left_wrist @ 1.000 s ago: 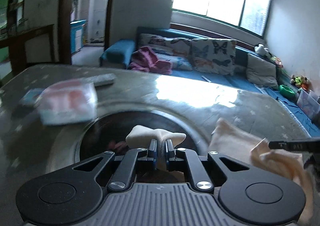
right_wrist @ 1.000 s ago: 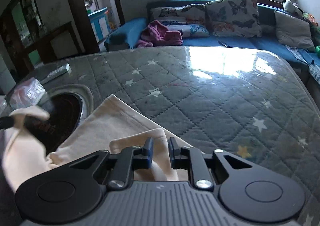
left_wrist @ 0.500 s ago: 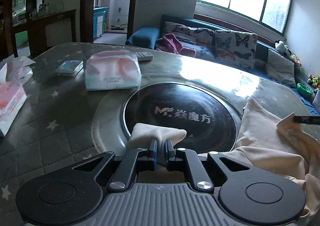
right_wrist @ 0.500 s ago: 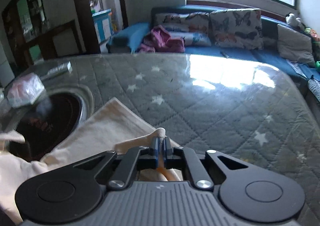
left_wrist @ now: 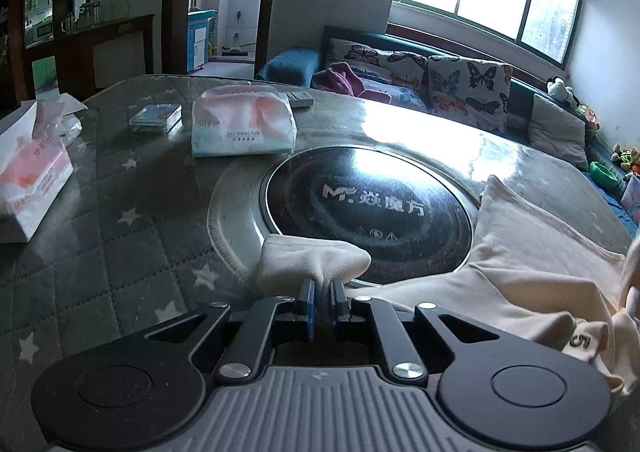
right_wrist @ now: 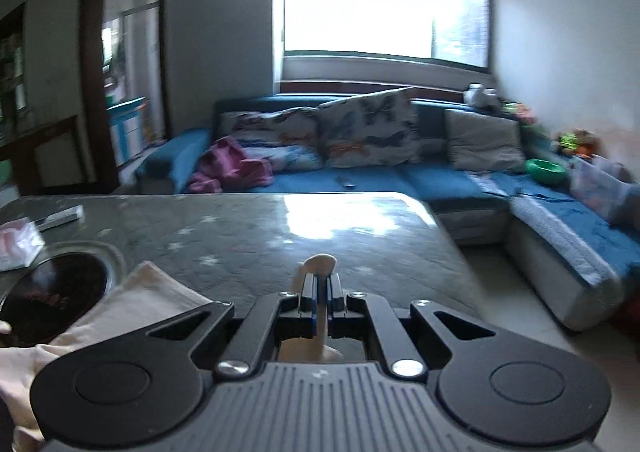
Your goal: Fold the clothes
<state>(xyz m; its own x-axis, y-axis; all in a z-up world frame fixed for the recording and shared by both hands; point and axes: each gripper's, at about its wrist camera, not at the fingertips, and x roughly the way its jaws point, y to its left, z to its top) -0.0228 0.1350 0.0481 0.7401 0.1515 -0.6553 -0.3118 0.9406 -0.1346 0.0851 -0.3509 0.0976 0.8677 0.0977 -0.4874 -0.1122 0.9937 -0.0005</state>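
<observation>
Left wrist view first: the left gripper (left_wrist: 321, 292) is clamped on a bunched bit of the cream garment (left_wrist: 532, 252), which sprawls over the near right of the quilted table (left_wrist: 120, 212) and laps onto the round black cooktop (left_wrist: 368, 212). That cooktop has white writing, "MF" plus some Chinese characters. A "5" is printed on the garment at the near right. On the far left sit a soft tissue pack (left_wrist: 242, 126) with small lettering I can't quite read, and a tissue box (left_wrist: 30, 180) with tissue poking out the top. From the right wrist view, the right gripper (right_wrist: 321, 286) is pinched shut on another fold of the garment (right_wrist: 132, 304), held up above the table. Blue sofa (right_wrist: 400, 176) sits beyond.
</observation>
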